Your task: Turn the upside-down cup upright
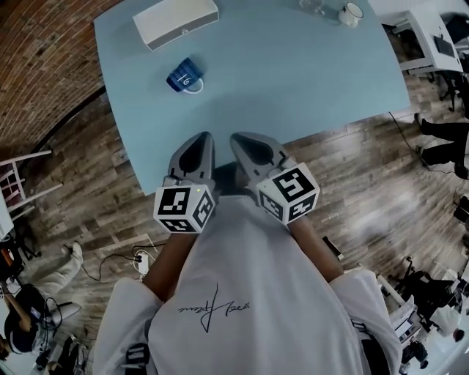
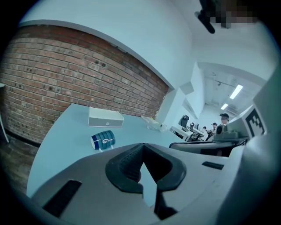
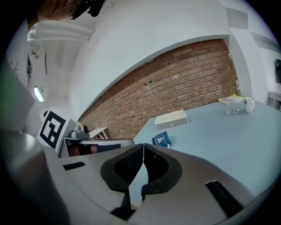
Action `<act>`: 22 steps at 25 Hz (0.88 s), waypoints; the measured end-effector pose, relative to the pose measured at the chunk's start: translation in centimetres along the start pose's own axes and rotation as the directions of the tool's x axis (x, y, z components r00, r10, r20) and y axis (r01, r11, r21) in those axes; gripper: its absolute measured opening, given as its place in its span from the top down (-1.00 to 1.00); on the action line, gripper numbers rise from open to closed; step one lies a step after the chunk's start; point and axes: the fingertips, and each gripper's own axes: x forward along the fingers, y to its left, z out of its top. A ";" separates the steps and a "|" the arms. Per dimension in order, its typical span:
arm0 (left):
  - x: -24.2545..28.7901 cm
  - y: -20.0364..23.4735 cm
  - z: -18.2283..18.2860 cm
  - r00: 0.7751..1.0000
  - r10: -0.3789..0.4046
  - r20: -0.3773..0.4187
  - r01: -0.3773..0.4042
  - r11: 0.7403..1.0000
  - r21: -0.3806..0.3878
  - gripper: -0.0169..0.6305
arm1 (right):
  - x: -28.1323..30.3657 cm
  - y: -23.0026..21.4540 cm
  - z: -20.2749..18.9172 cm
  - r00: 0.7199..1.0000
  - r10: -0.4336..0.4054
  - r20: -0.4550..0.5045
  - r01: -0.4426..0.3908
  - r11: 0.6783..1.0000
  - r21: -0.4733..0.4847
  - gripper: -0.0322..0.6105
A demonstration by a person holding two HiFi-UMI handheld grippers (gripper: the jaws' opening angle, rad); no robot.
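Observation:
A blue striped cup (image 1: 185, 77) with a white mark rests on the pale blue table (image 1: 293, 80), left of centre, and seems to lie on its side. The same cup (image 2: 102, 140) shows ahead and left in the left gripper view, and as the cup (image 3: 162, 139) just above the jaws in the right gripper view. My left gripper (image 1: 203, 139) and right gripper (image 1: 239, 138) are side by side at the table's near edge, close to my body and well short of the cup. Both grippers' jaws are shut with nothing between them: left gripper (image 2: 142, 147), right gripper (image 3: 143, 146).
A flat white box (image 1: 176, 20) lies beyond the cup at the table's far side. A white mug (image 1: 352, 13) and a clear glass (image 1: 314, 6) stand at the far right corner. Wooden floor and a brick wall (image 1: 44, 66) surround the table; desks and people are at the right.

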 end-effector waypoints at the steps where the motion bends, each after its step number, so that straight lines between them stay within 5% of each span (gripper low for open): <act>1: 0.3 0.7 0.4 1.000 0.010 0.005 -0.010 1.000 -0.008 0.92 | 0.7 -0.1 0.3 1.000 0.009 -0.009 -0.009 1.000 -0.005 0.83; 9: 2.1 5.2 1.6 0.997 0.064 0.035 -0.061 0.994 -0.087 0.92 | 5.9 -0.7 1.7 0.991 0.077 -0.110 -0.083 0.995 -0.055 0.83; 22: 2.7 8.9 2.8 0.990 0.116 0.078 -0.106 0.987 -0.124 0.92 | 9.5 -1.4 3.3 0.986 0.100 -0.137 -0.113 0.989 -0.091 0.83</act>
